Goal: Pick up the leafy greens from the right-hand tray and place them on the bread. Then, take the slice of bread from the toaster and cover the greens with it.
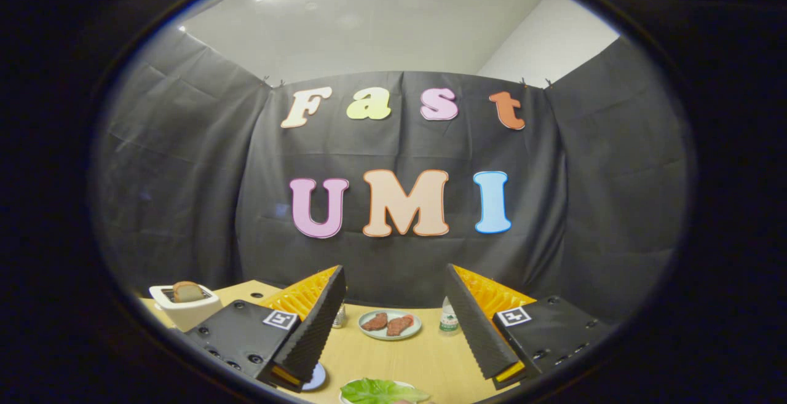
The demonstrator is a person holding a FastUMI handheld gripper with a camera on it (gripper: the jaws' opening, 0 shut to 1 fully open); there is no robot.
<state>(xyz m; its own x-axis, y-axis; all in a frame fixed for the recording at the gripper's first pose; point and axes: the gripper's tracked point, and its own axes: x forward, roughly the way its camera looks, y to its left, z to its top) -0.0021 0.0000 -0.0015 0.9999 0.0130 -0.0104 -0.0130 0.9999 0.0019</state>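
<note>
From the gripper view, the gripper (pixel 393 324) hangs above the table (pixel 424 358) with its fingers (pixel 320 324) spread wide and nothing between them. The leafy greens (pixel 381 390) lie on a white plate or tray just below and between the fingers, near their base, close under the camera. Whether bread lies under or beside the greens cannot be told, since that part is cut off. Beyond the fingers, in the gap between their tips, a plate (pixel 390 324) carries two reddish meat slices. A small bottle (pixel 449 318) stands just inside the right finger and a small shaker (pixel 339 316) just inside the left. Off to the left, outside the left finger, the toaster (pixel 184 307) holds a slice of bread (pixel 187 291) standing up out of its slot.

By my reading, the first step is in hand: the greens are not yet gripped. The next move calls for dipping the fingers down and back over the greens, then closing gently on the soft leaves.
</note>
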